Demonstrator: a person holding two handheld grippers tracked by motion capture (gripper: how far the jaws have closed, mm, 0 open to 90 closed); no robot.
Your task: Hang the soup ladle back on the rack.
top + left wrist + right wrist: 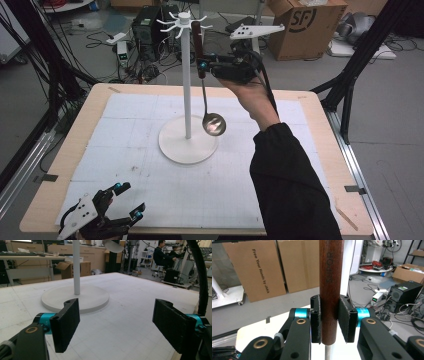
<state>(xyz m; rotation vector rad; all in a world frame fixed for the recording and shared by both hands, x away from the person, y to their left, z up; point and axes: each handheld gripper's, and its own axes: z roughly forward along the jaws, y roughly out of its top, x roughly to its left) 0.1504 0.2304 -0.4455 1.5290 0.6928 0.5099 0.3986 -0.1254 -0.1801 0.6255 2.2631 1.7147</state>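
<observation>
One table (pixel 70 150) carries everything, and its white mat has the stand (pixel 187 90) set a little behind the middle; the stand serves as the landmark for the rest; its round base sits flat on the mat and its pole rises to a ring of white hooks at the top. Right of the pole hangs the ladle (pixel 206 85), upright, its brown wooden handle up beside the hooks and its steel bowl just above the edge of the base; whether the handle's top already sits on a hook, I cannot tell. Right of the stand too, the right gripper (pixel 204 64) is clamped on that handle near its lower end, both pads (pixel 344 317) pressed against the wood. Well in front of the stand and to its left, the left gripper (pixel 129 201) rests low by the near table edge, jaws spread wide with nothing between them. By my judgement the step in hand is hanging the ladle on the stand; the next move calls for settling the handle's top over a hook, then parting the jaws slowly so the ladle does not swing.
</observation>
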